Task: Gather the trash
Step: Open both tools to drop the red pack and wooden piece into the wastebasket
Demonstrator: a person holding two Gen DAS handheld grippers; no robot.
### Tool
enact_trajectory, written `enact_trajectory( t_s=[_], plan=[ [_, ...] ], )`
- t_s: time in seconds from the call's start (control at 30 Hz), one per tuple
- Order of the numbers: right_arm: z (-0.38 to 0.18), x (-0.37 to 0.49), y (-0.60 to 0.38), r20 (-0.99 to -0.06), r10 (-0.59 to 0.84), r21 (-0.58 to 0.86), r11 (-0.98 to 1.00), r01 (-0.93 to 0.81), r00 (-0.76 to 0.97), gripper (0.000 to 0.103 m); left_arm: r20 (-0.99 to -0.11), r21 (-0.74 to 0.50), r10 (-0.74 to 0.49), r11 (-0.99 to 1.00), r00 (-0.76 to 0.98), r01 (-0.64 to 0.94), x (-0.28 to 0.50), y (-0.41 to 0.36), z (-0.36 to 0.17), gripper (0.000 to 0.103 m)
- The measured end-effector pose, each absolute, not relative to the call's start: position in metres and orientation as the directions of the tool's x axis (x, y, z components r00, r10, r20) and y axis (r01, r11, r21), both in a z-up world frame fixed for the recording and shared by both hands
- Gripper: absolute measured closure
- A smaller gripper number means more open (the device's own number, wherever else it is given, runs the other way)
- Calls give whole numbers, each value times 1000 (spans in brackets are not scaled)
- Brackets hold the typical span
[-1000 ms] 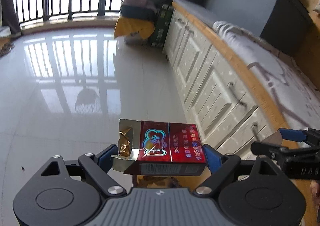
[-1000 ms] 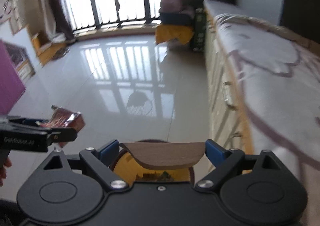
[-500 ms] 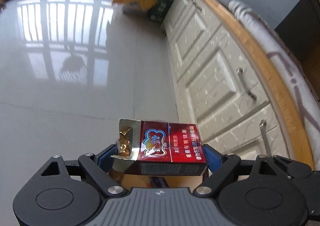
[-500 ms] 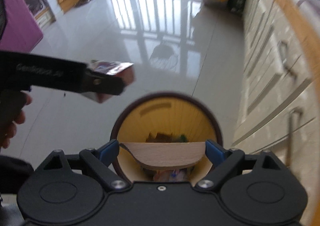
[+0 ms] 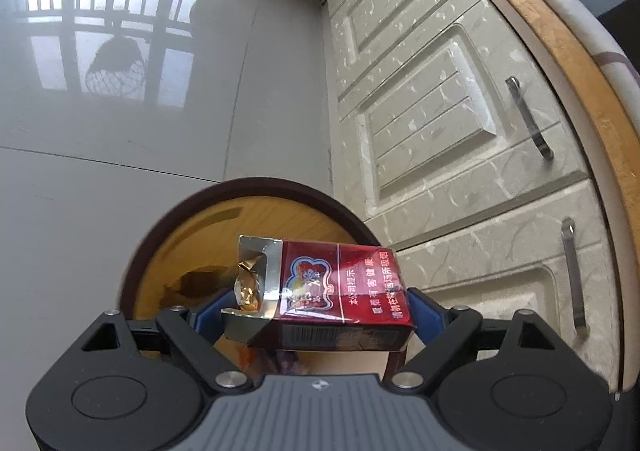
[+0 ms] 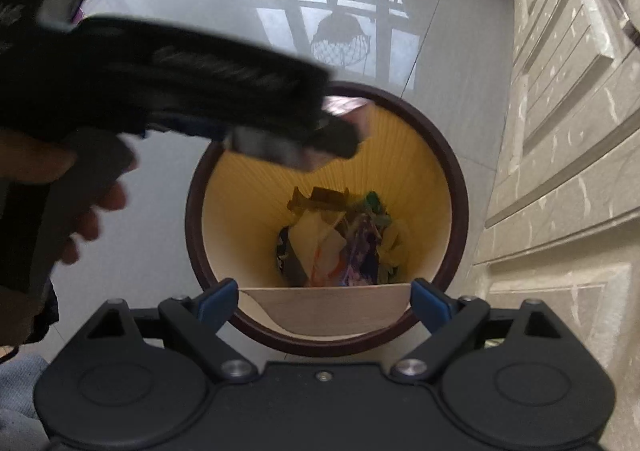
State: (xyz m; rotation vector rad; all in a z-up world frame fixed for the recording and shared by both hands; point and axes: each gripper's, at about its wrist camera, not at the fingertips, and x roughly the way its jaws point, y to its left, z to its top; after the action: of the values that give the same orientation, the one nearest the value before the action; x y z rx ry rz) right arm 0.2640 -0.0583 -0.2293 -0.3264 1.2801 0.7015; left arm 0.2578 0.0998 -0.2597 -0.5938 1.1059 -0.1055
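Moved: both grippers drop over bin, now tilted steeply down.
Left gripper: clamped on cigarette pack, bin rim at 12 o'clock.
Right gripper: clamped on wood piece.

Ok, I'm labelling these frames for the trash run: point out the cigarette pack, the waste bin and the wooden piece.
cigarette pack (image 5: pixel 344 283): left wrist view, red printed top face.
waste bin (image 6: pixel 448 155): right wrist view, dark brown rim.
wooden piece (image 6: pixel 332 307): right wrist view, pale flat face between the blue pads.
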Motion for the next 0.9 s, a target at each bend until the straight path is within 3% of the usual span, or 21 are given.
enact_trajectory(
  t_s=[0.07,0.17,0.37,0.53,0.6,0.9],
  plan=[
    [-229,266,-59,-947,298,159,760,-630,120,10,-803,-517,-381,828,459,-216,263,99,-268,12],
    [-229,270,-62,-942,311,173,772,-612,126,10,-815,-492,-360,843,455,-215,268,97,-274,0],
    [-228,275,-66,-929,348,219,793,-569,128,10,-826,-448,-325,875,461,-185,265,104,-268,0],
    [-228,281,-73,-904,423,343,810,-475,69,9,-843,-373,-266,915,468,-151,254,114,-255,0],
    [-228,281,-74,-893,447,376,807,-455,55,0,-850,-345,-245,928,466,-142,250,116,-251,0],
    [-220,274,-70,-921,379,291,825,-485,94,0,-882,-272,-184,951,434,-150,236,124,-244,0]
  ],
)
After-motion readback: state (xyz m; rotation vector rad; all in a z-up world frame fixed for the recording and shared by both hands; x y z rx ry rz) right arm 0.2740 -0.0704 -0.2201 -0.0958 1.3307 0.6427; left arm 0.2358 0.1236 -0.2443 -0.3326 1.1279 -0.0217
